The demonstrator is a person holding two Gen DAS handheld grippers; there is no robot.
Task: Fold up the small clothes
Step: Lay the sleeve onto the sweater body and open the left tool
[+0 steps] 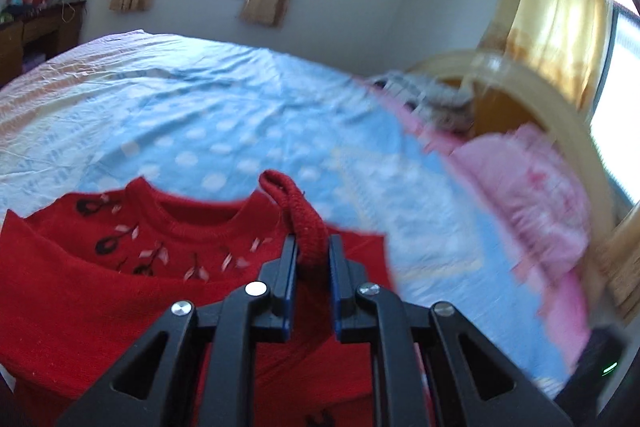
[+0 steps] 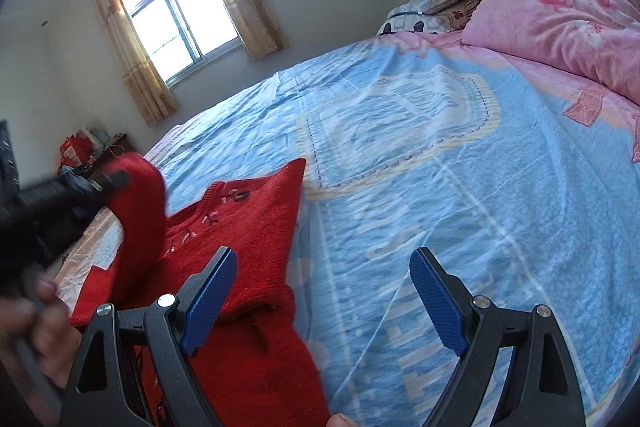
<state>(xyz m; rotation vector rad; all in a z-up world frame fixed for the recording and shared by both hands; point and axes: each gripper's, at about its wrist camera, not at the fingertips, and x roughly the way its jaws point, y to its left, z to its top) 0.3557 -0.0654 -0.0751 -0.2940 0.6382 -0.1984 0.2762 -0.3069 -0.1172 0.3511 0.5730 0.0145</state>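
The left gripper point(image 1: 313, 247) is pinching a ribbed sleeve cuff point(image 1: 298, 215) of the red knitted sweater point(image 1: 80, 287), lifting it at lower centre. The sweater is lying on the blue bedsheet point(image 2: 400, 147), lower left; the right gripper point(image 2: 323, 261) is hovering wide open beside it.

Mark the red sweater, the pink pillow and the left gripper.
red sweater point(image 2: 256, 227): right wrist view, chest panel.
pink pillow point(image 2: 560, 23): right wrist view, top face.
left gripper point(image 1: 313, 247): left wrist view, between fingertips, clamping sleeve.
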